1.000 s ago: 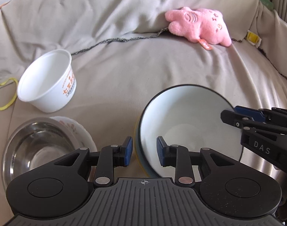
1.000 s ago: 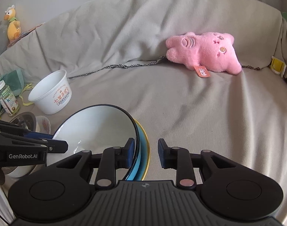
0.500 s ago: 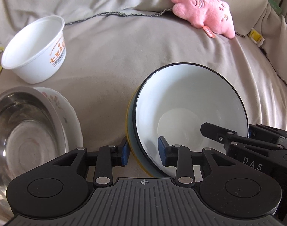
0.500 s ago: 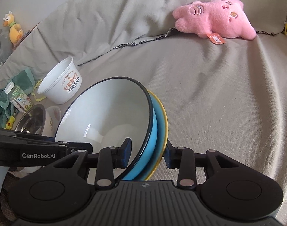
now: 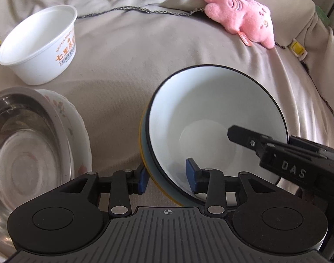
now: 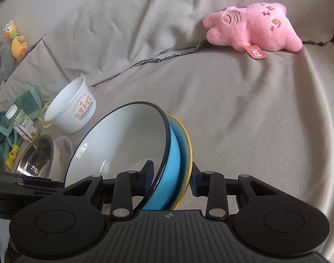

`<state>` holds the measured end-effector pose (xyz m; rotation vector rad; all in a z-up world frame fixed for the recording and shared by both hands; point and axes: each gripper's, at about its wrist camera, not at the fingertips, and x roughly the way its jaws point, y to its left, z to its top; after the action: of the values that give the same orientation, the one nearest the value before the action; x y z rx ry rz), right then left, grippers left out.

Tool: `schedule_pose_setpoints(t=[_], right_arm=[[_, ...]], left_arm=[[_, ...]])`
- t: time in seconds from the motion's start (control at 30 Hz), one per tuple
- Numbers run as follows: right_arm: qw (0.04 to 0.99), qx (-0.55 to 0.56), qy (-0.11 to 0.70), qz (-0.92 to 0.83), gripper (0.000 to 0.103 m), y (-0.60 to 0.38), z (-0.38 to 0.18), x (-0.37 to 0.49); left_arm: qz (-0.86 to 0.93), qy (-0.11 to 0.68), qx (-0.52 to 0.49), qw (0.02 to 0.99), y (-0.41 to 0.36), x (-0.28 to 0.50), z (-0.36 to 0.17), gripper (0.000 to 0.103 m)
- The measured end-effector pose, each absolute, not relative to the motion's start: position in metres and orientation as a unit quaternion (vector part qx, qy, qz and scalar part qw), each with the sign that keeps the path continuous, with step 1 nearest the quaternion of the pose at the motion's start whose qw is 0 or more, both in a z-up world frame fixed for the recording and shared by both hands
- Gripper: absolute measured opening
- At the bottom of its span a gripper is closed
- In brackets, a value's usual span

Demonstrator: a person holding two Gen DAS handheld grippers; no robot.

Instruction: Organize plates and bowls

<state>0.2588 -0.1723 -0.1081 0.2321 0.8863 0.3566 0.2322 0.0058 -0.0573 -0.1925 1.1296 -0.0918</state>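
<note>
on the sofa (image 5: 188,70) a bowl (image 5: 210,114) sat nested in a plate (image 6: 185,151), both tilted. to their left a steel bowl (image 5: 24,149) lay inside a floral bowl (image 5: 77,127), a paper tub (image 5: 40,46) just beyond those. far right, against the backrest, lay a plush toy (image 5: 243,17).

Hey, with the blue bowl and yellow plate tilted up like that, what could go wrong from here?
The left gripper is opening around the rims, so only the right gripper clamps the tilted blue bowl and yellow plate; they might slip apart. The soft sofa cover may let them tip.
</note>
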Motion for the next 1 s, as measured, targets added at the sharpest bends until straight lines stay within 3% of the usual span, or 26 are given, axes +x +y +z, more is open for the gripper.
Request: schedule_pose_setpoints(t=[0.13,0.63,1.0], right_arm=[[0.883,0.1,0.424,0.172,0.033,-0.17,-0.108,0.264],[0.875,0.075,0.455,0.147,0.033,-0.173,-0.112,0.255],[0.901,0.058,0.415,0.111,0.037,-0.186,-0.055,0.257]], left_arm=[[-0.047,0.533,-0.102,0.839,0.007,0.234,-0.058,0.046],[-0.081,0.519,-0.134,0.841,0.017,0.226,-0.052,0.041],[-0.107,0.432,-0.196,0.874,0.062,0.214,-0.003,0.041]])
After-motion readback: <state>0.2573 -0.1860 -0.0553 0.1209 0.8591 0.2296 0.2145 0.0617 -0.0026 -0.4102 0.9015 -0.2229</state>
